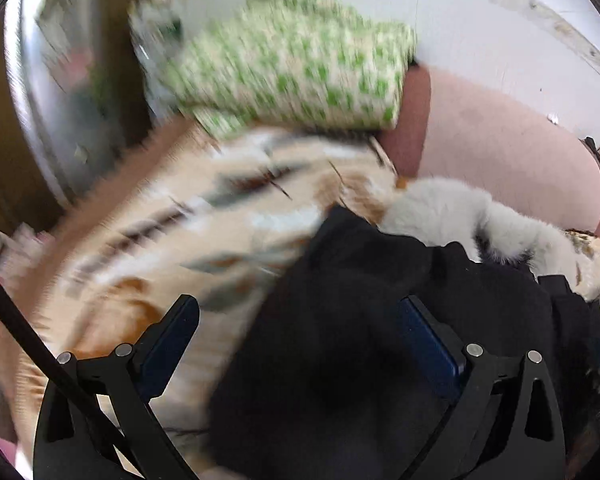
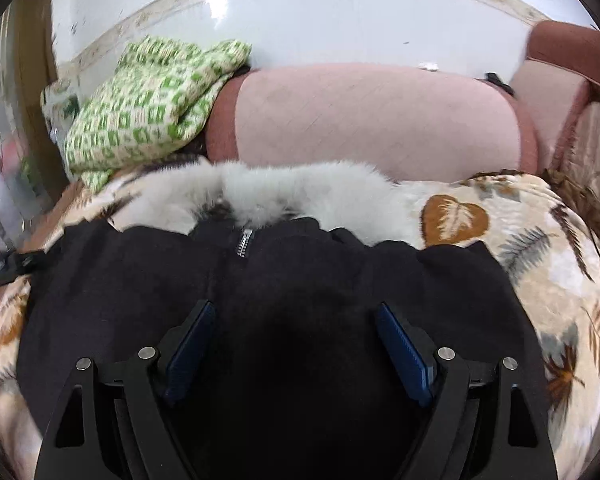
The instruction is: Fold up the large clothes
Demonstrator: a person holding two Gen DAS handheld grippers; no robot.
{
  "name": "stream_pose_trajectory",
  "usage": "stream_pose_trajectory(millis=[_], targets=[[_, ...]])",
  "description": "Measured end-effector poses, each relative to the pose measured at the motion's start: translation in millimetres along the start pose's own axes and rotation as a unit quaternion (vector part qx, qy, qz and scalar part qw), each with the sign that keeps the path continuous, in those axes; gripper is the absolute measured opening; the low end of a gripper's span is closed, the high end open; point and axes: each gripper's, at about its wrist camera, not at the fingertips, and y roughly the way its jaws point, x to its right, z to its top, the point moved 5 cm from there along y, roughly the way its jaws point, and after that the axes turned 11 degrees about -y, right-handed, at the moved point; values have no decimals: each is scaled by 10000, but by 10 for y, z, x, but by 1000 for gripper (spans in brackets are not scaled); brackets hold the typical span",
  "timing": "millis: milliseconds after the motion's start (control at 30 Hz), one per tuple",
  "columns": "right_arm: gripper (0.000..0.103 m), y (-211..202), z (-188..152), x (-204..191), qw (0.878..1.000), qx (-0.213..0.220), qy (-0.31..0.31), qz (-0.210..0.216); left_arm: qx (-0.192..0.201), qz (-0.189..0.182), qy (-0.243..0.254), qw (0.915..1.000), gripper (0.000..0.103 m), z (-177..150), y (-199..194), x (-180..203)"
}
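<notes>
A large black coat (image 2: 284, 280) with a white fur collar (image 2: 300, 196) and a silver zipper (image 2: 244, 246) lies on a leaf-patterned blanket (image 2: 500, 232). My right gripper (image 2: 296, 316) is open, its blue-padded fingers (image 2: 404, 352) spread just above the coat's middle. In the left wrist view the coat (image 1: 380, 320) fills the lower right, with the fur collar (image 1: 452, 212) beyond it. My left gripper (image 1: 300, 316) is open over the coat's left edge and the blanket (image 1: 160, 240). That view is motion-blurred.
A green-and-white patterned cloth (image 2: 148, 108) is heaped at the back left, also in the left wrist view (image 1: 296, 60). A pink sofa backrest (image 2: 372, 120) rises behind the coat. A white wall (image 2: 340, 20) stands beyond. A metal frame (image 1: 40, 120) is at left.
</notes>
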Motion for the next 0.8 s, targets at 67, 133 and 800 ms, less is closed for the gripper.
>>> stream_pose_trajectory(millis=[67, 133, 800], targets=[[86, -197, -23, 23, 9997, 116, 203, 20, 736, 309, 361, 9962, 100, -8, -422, -132], [86, -397, -50, 24, 9989, 234, 412, 71, 1253, 460, 589, 9893, 100, -46, -767, -176], [87, -1778, -1669, -329, 9940, -75, 904, -607, 514, -1576, 780, 9831, 102, -1581, -2049, -176]])
